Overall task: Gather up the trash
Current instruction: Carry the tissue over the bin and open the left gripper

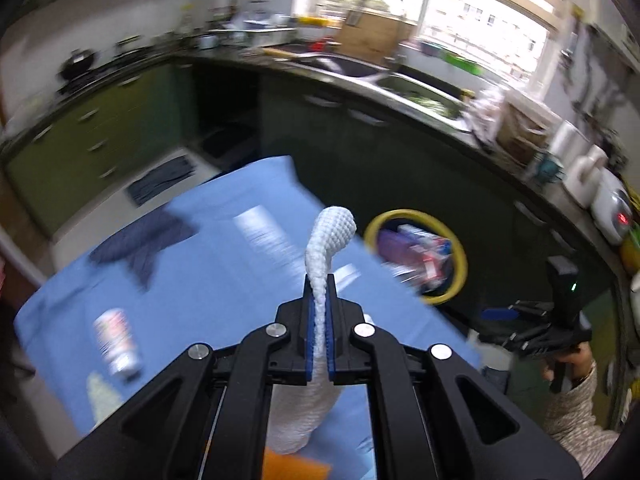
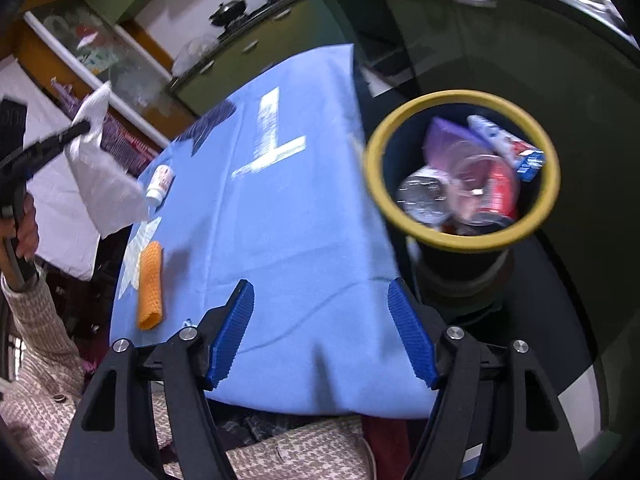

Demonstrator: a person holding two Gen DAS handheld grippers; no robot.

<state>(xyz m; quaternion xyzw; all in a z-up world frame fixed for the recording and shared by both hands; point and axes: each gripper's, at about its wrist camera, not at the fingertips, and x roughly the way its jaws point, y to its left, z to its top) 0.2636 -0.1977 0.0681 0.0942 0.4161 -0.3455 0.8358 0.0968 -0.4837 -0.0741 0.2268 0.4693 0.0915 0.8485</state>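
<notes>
Between the left gripper (image 1: 319, 312) jaws — white foam net (image 1: 326, 248), pinched upright

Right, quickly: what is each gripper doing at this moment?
Left gripper: closed on the white foam net.
Right gripper: open, holding nothing.

My white waffle-textured paper towel (image 1: 326, 264), blue cloth (image 2: 280, 220) marked with a white T (image 2: 272, 140), yellow-rimmed bin (image 2: 460, 168), orange sponge (image 2: 151, 284).
</notes>
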